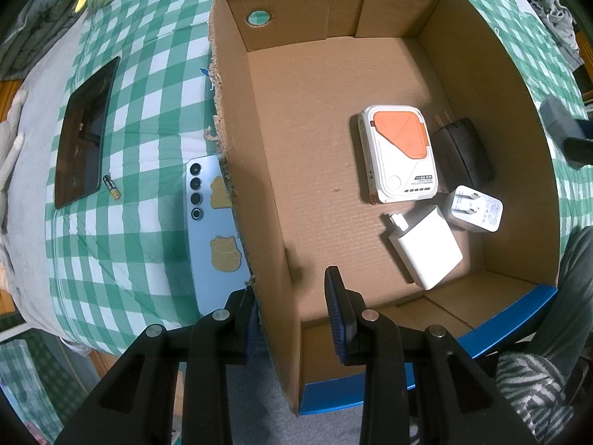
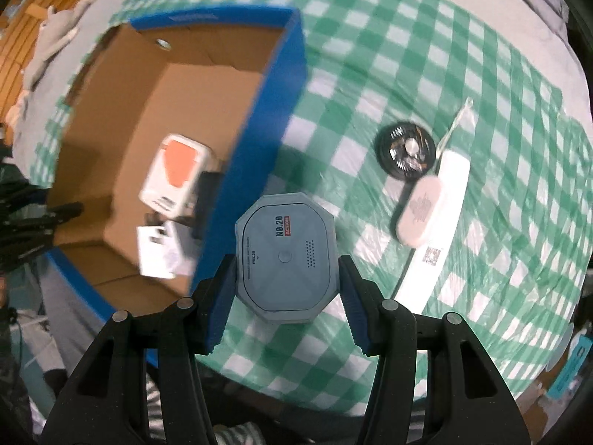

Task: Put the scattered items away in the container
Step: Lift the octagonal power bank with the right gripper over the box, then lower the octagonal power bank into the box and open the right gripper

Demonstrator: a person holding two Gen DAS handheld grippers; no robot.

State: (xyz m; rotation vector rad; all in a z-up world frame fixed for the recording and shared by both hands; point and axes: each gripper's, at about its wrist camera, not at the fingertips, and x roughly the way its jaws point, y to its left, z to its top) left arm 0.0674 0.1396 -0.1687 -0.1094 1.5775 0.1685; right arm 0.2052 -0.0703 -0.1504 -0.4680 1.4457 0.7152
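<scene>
While my right gripper (image 2: pixel 285 285) points down, its blue pads are pinched on both sides of a grey-blue octagonal device (image 2: pixel 284 256) with "NO.20" printed on top, so that one's clamped and hanging over the green-and-white checked cloth (image 2: pixel 370 55), just beside the blue-edged cardboard box (image 2: pixel 259 129). My left gripper (image 1: pixel 292 304) is straddling the box's near side wall, one pad outside and one inside, and the outer one looks pressed to the cardboard, but I honestly can't tell if the inner pad touches, so no call on whether it's gripping. Inside the box, toward its right side, there's a white power bank with an orange panel (image 1: pixel 398 154), a black charger (image 1: pixel 463 152) right next to it, and two white plug adapters, a bigger one (image 1: pixel 426 246) and a smaller one (image 1: pixel 476 209), all bunched close together. Outside on the cloth, a light blue phone (image 1: pixel 215 233) with cat stickers lies face down right against the box's left wall, with a small battery (image 1: pixel 112 187) and a dark tablet (image 1: pixel 85 133) further left. Over on the right side there's a black round thing (image 2: pixel 406 148), a white oval case (image 2: pixel 422 209) and a long white box (image 2: pixel 437 222) under it, well apart from the container.
</scene>
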